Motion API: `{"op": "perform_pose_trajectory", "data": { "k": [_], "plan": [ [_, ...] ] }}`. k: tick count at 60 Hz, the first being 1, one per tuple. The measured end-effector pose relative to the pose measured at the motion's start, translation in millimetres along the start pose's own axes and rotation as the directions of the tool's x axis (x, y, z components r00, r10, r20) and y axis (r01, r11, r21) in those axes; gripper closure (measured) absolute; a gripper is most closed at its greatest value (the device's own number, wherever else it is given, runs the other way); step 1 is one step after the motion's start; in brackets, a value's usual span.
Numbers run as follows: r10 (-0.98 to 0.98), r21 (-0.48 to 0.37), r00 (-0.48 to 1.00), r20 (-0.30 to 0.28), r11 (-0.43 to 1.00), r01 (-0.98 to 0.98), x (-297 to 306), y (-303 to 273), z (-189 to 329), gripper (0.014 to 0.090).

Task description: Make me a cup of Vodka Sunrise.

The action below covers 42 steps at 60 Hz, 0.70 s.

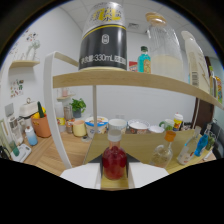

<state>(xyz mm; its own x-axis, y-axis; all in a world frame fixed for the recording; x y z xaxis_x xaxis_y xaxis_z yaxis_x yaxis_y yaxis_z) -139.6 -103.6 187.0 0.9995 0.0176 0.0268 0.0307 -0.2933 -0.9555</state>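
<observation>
Red syrup bottle (114, 162): clamped upright between the gripper (114, 175) jaws, apparently for pouring. Black can (103, 37) and blue bottle (144, 60): stored on upper shelf (125, 80).

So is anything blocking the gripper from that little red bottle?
No, nothing visible is in the way. The red bottle stands right at the front, just ahead of the gripper, on the wooden counter. The white cup and the other bottles are behind it or off to the side.
</observation>
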Motion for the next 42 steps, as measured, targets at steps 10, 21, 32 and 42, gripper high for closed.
{"op": "perform_pose_trajectory", "data": {
  "k": [10,21,32,42],
  "plan": [
    [-0.008,0.003,1.0,0.027,1.0,0.008,-0.6,0.4,-2.7,0.0699],
    [-0.034,0.031,0.999,0.031,0.999,0.033,3.2,-5.1,-26.8,0.0702],
    [-0.015,0.041,0.999,0.033,0.999,0.013,18.5,2.4,-74.7,0.0701],
    [0.056,-0.017,0.998,0.036,0.998,-0.055,44.7,35.8,-102.5,0.0702]
  ]
}}
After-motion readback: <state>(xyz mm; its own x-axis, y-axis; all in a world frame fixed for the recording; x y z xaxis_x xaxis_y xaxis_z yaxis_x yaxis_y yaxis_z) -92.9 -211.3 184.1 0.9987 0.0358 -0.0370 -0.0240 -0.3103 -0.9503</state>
